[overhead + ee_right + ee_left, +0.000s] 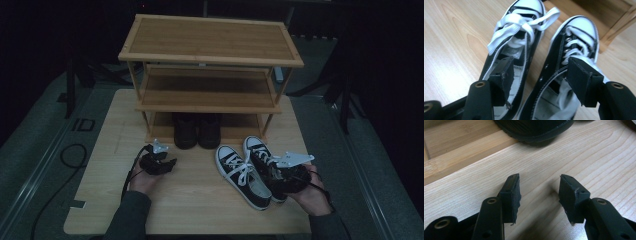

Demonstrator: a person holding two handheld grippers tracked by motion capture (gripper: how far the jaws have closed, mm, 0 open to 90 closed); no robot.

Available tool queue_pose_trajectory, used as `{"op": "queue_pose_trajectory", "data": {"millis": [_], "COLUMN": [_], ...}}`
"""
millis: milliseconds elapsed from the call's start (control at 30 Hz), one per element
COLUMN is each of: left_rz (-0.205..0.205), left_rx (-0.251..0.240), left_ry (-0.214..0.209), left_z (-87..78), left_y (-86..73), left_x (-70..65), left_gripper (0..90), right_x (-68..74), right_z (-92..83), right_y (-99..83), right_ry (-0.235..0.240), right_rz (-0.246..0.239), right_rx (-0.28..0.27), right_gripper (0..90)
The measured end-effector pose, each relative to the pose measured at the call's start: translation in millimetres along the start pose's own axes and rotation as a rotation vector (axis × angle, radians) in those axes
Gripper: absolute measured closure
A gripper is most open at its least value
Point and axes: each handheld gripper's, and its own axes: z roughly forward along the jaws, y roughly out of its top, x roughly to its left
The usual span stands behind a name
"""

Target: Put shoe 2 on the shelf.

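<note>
Right gripper view puts the pair of black-and-white sneakers (541, 62) straight ahead of me, two shoes side by side on the pale wooden surface (454, 42), toes toward the top of the frame. My right gripper (540, 75) has its fingers (504, 75) spread, one over each shoe's opening, the two inner walls between them and nothing pinched yet. I judge this the moment just before the grasp: next I need to sink the fingers into the openings and squeeze both inner walls together so the pair lifts as one.

High view shows the sneakers at lower right of centre, in front of the three-tier wooden shoe rack (210, 45). One pair of dark boots (196, 131) stands on its bottom tier, and the two upper tiers are bare. My left gripper (172, 162) rests at lower left, fingers spread and holding nothing, pointing toward the boots.
</note>
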Motion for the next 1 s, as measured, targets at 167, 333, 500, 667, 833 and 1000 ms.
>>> {"op": "queue_pose_trajectory", "data": {"millis": [167,333,500,667,833,1000], "left_rz": [-0.002,0.0,0.0,0.0,0.0,-0.001], "left_rx": [-0.001,-0.001,-0.002,-0.001,-0.002,-0.003], "left_ry": [0.002,0.001,0.001,0.001,0.001,0.002], "left_z": [0.1,0.0,0.0,0.0,0.0,0.0], "left_y": [0.0,-0.1,-0.2,-0.3,-0.3,-0.4], "left_x": [-0.3,-0.2,-0.2,-0.2,-0.3,-0.4], "left_gripper": [51.8,51.7,51.6,51.6,51.5,51.5], "right_x": [2.8,4.9,5.2,2.2,0.7,0.8], "right_z": [4.5,8.0,10.8,13.9,19.7,25.5], "right_y": [-2.8,-4.9,-5.8,-8.6,-7.3,-3.8], "right_ry": [0.009,0.014,-0.007,-0.013,-0.011,-0.009], "right_rz": [0.006,0.022,0.039,0.063,0.081,0.1], "right_rx": [0.011,0.027,0.046,0.074,0.087,0.089], "right_gripper": [38.0,37.2,35.3,32.0,29.4,29.2]}}
